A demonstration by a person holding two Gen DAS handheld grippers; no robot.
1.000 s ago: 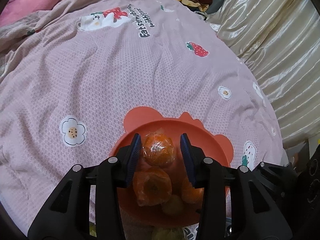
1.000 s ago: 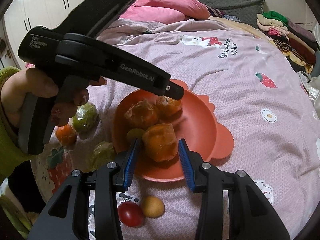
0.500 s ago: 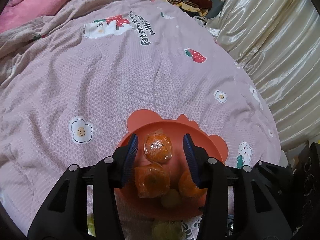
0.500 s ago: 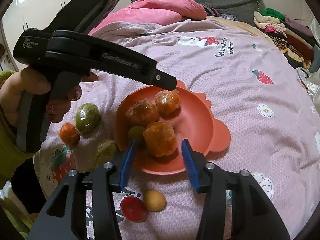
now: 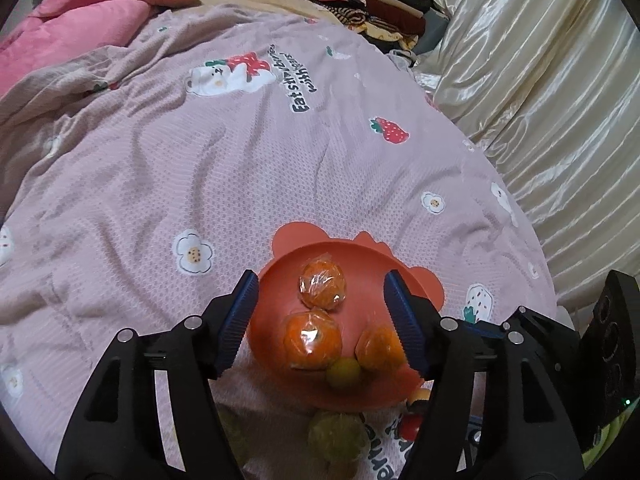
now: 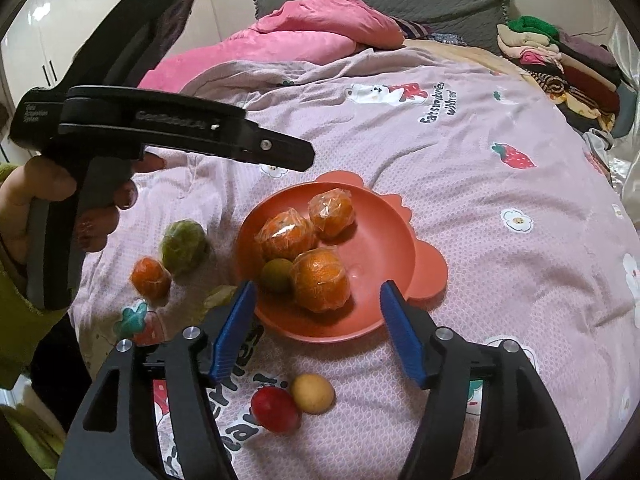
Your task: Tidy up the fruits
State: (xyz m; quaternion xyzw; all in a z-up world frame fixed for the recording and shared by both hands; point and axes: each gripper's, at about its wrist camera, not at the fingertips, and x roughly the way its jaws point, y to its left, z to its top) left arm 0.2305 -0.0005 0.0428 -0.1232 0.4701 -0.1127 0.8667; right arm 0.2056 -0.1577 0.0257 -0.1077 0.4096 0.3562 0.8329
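Left wrist view: the left gripper (image 5: 320, 308) hangs over the orange plate (image 5: 280, 280), which lies on the pink bedspread (image 5: 280, 152). Its fingers (image 5: 240, 320) are spread and have just been opening; nothing is pinched, though they frame the plate's contents from above without touching them. On the plate lie three plastic-wrapped oranges: one at the far side (image 5: 322, 285), one in the middle (image 5: 312, 340) and one toward the right rim (image 5: 378, 346), with a small green fruit (image 5: 344, 372) touching the latter two. A larger wrapped green fruit (image 5: 336, 440) sits on the bed just off the plate's near rim.

Right wrist view: the right gripper (image 6: 318, 312) is likewise spread over the plate's (image 6: 380, 240) near rim, its fingers (image 6: 400, 332) having just been opening and clear of the nearest orange (image 6: 320, 280). Still off the plate, to its left, are a wrapped orange (image 6: 151, 278), a wrapped green fruit (image 6: 184, 246) and another greenish one (image 6: 218, 296), partly hidden behind the left finger. Near the plate's front edge, a red fruit (image 6: 274, 408) and a yellow one (image 6: 312, 393) lie touching. A hand (image 6: 52, 200) holds the left gripper above and left of the plate.

Judgement: both grippers appear to have just let fruit go onto the plate, so a placing step is closing. Next each empty gripper should go to a loose fruit, probably the right to the red and yellow pair and the left to the wrapped ones. The wrap looks slippery, so the grip should be centred.
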